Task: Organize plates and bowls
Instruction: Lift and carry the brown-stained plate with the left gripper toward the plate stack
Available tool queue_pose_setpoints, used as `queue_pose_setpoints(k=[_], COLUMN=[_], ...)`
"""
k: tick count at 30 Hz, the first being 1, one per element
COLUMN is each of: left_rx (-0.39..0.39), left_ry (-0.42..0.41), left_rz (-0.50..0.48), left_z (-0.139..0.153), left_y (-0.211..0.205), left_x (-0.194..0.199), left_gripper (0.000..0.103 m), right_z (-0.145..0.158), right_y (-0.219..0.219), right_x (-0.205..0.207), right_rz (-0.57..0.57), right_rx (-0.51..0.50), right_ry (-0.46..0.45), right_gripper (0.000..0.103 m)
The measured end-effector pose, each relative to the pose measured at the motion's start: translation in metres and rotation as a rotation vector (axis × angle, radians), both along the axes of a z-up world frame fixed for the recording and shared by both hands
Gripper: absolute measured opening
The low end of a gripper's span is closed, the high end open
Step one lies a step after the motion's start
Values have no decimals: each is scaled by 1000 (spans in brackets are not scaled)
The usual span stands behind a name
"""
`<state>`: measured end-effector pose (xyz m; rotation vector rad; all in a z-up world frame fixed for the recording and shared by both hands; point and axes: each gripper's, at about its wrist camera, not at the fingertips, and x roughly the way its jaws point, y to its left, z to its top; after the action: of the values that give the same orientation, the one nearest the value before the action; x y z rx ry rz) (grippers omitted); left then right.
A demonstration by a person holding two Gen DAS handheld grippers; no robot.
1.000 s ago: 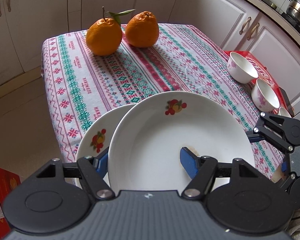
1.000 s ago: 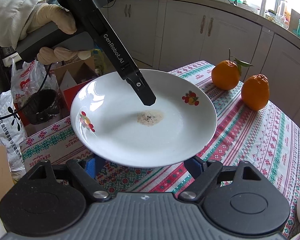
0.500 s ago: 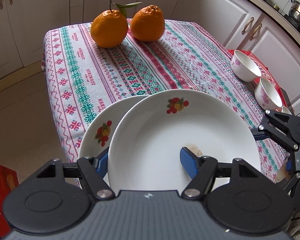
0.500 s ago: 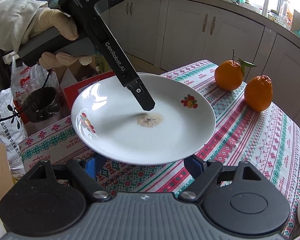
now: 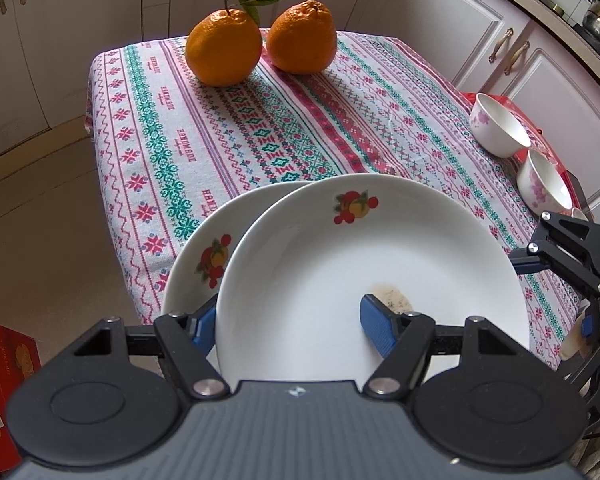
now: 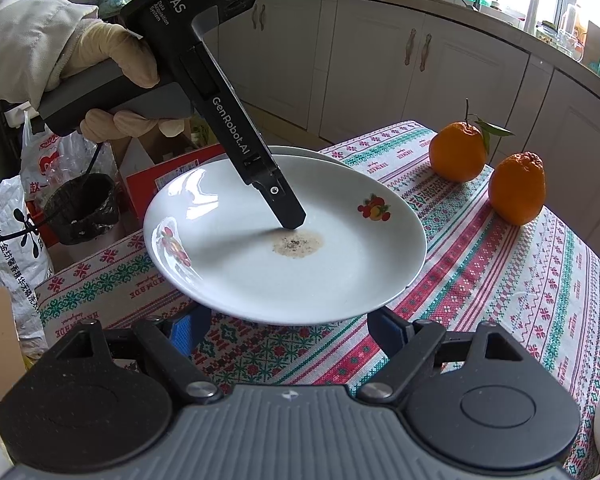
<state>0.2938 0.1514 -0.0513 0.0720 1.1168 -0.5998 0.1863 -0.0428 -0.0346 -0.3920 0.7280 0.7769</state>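
Two plates matter here, and one of them is in the air. My left tool (image 5: 292,324) is clamped over the near rim of the upper plate (image 5: 340,272), one pad on the inside face beside a brownish stain (image 6: 298,244) and the other tucked underneath, where I see only its edge. The right wrist view shows that plate floating above the patterned cloth of the counter (image 5: 260,128), tipped slightly, with shadow under it.

The lower plate (image 5: 196,264) lies flat at the near corner of the counter. From the left camera it shows as a crescent at the lower left, poking out from under the held plate. So the stack target lies left of and below what I am carrying, and only partly beneath it. I judge the coming move turns on that offset: slide the upper plate towards the lower left of the left frame until the rims line up, then lower it.

My right tool (image 6: 288,330) is spread wide and holds nothing. Its pads sit low at the bottom of its frame, under the plate's near edge; I cannot tell whether they touch it.

Both bowls (image 5: 500,132) wait at the right edge of the left frame, nearer the right tool. A pair of oranges (image 5: 224,48) sits at the far end, well apart.
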Motion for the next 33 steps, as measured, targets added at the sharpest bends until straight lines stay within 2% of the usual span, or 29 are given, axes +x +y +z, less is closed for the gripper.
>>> queue_pose_setpoints(k=[21,33], left_rx=[47,29], left_ry=[8,9], left_rz=[0,29], left_z=[8,13], left_y=[6,15], left_x=[-7,-12], left_gripper=[71,71], right_z=[-2,-7], right_y=[2,2], right_x=[1,9], right_rz=[16,17], right_rx=[16,56], right_ry=[2,36], right_gripper=[89,89])
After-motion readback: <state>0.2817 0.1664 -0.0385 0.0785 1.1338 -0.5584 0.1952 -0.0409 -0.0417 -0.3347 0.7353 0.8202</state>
